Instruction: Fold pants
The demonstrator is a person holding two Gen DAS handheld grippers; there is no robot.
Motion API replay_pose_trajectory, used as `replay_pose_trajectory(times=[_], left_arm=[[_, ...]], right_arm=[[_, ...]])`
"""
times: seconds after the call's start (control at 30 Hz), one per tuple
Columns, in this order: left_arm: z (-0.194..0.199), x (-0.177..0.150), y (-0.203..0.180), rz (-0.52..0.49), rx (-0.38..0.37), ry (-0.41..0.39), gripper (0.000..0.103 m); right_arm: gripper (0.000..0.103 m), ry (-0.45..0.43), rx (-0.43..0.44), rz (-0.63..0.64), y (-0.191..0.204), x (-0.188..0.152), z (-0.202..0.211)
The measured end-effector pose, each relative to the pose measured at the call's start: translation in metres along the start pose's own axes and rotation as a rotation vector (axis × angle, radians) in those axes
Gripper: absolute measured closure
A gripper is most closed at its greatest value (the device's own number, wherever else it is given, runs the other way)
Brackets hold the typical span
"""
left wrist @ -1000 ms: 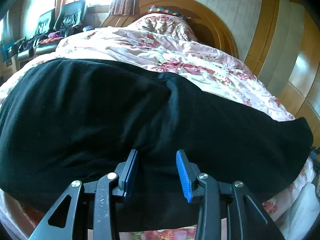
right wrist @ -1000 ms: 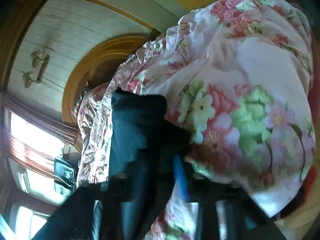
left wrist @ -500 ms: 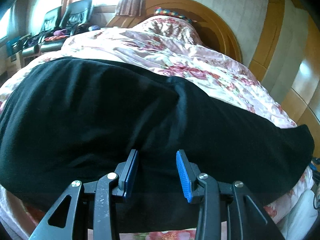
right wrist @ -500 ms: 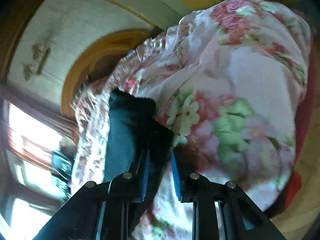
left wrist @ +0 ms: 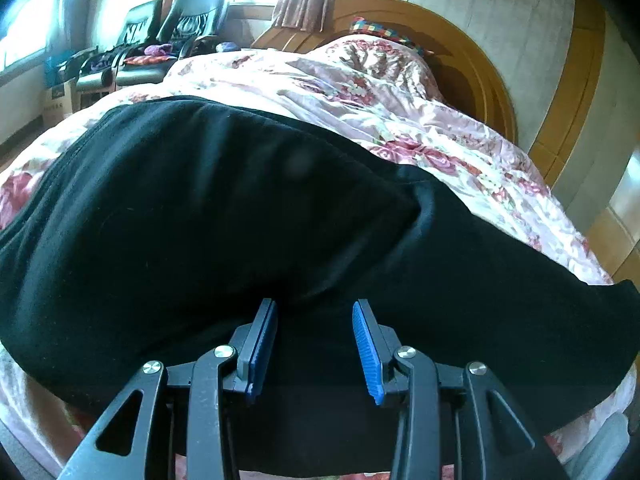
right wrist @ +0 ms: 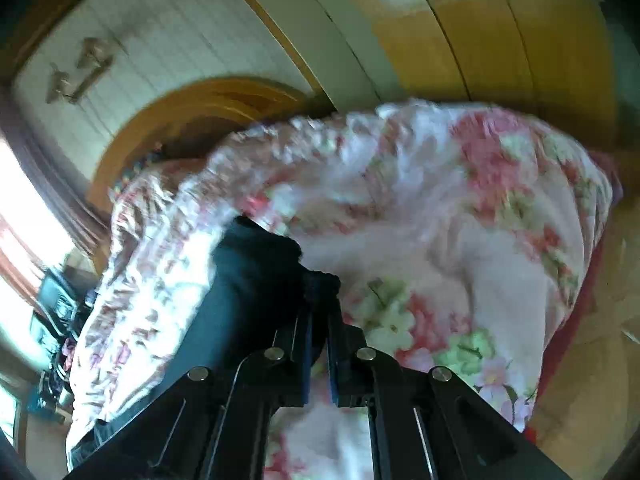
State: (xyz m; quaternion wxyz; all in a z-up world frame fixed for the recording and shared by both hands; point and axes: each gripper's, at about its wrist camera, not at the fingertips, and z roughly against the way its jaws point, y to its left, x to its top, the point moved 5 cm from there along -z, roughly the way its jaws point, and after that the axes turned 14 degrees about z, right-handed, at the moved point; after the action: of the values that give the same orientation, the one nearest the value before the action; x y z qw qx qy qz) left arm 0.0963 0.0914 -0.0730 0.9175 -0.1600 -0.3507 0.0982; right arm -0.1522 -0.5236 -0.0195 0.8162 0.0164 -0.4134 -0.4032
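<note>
Closing on the end of one leg, the right gripper [right wrist: 318, 344] has just pinched its jaws together: half a second ago there was a clear gap with the black cloth between them, and now the pads are pressed on a tuft of the pants [right wrist: 256, 264]. The view around it is blurred, and the flowered bedspread [right wrist: 460, 248] sits lower in frame than before, which suggests the pinched end is starting to lift. Meanwhile the left gripper [left wrist: 314, 344] is unchanged, its blue pads about half apart above the cloth and gripping nothing. The pants [left wrist: 200, 220] lie spread across the bed in front of it, one dark layer lapped over another. With one end secured, the fold looks ready to begin, probably carrying that leg end across the garment.
</note>
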Motion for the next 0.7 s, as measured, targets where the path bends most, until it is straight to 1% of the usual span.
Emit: replay_pose_trajectory(times=[0.07,0.1,0.13,0.17,0.23,0.3,0.37,0.43,0.5,0.63,0.7], left_arm=[[0.0,-0.002,-0.003,-0.035,0.02,-0.004,0.064],[0.0,-0.003,-0.004,-0.048,0.028,-0.005,0.064],[0.0,-0.003,-0.004,-0.053,0.03,-0.007,0.064],[0.0,-0.003,-0.004,-0.054,0.033,-0.008,0.064],[0.0,-0.003,-0.004,-0.056,0.032,-0.007,0.063],[0.003,-0.004,-0.007,-0.072,0.029,-0.01,0.063],[0.004,-0.004,-0.011,-0.089,0.024,-0.015,0.063],[0.006,-0.006,-0.017,-0.108,0.002,-0.018,0.063],[0.007,-0.01,-0.023,-0.137,-0.01,-0.016,0.063],[0.01,-0.016,-0.036,-0.202,-0.015,-0.021,0.063],[0.013,-0.017,-0.041,-0.219,-0.025,-0.032,0.063]], right_arm=[[0.096,0.073,-0.014,-0.076,-0.012,-0.015,-0.021],[0.096,0.073,-0.012,-0.1,-0.014,-0.017,-0.021],[0.096,0.056,0.001,-0.127,-0.016,-0.017,-0.018],[0.09,0.045,0.012,-0.141,-0.016,-0.016,-0.014],[0.078,0.027,-0.014,-0.156,-0.016,-0.014,-0.001],[0.073,-0.043,-0.038,-0.147,-0.013,-0.009,0.019],[0.058,-0.126,-0.036,-0.116,-0.005,-0.006,0.041],[0.052,-0.158,-0.018,-0.074,0.011,-0.005,0.05],[0.052,-0.164,0.017,-0.037,0.028,-0.008,0.051],[0.052,-0.187,0.039,0.098,0.072,-0.018,0.045],[0.052,-0.16,0.085,0.182,0.101,-0.026,0.037]])
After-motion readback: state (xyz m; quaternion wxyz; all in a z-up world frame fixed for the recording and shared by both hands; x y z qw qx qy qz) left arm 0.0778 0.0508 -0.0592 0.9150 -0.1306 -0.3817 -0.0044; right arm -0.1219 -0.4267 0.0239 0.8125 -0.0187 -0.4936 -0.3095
